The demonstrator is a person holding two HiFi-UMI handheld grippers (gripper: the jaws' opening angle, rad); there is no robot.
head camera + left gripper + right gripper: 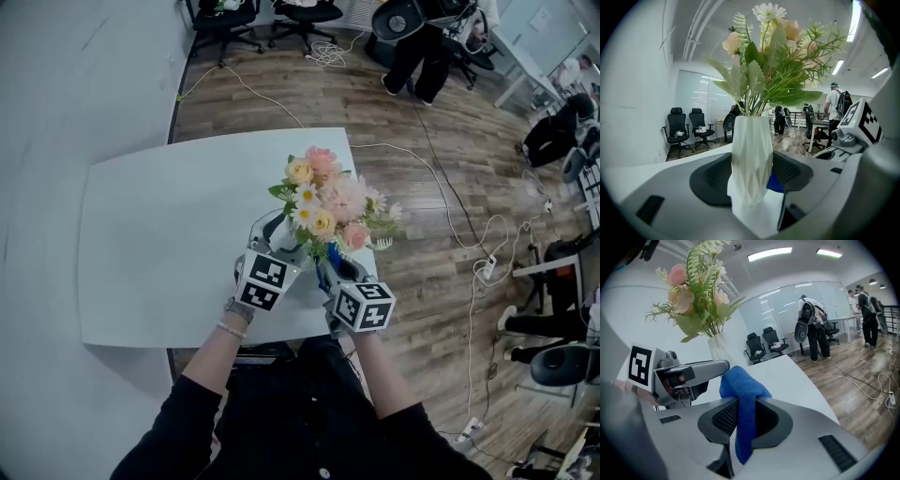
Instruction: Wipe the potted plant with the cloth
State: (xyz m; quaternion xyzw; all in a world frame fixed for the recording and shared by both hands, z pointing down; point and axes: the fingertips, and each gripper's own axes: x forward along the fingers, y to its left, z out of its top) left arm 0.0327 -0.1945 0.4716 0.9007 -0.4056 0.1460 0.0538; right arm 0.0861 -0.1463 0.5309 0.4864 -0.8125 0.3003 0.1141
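Left hand-held gripper hugs the tippy-looking white vase low down; right hand-held gripper pinches the soft blue cloth.

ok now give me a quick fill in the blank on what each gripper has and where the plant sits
1. The left gripper is closed on a ____ vase of flowers.
2. The right gripper pinches a ____ cloth.
3. The vase stands on a table over a ____ floor.

Missing words: white; blue; wooden.
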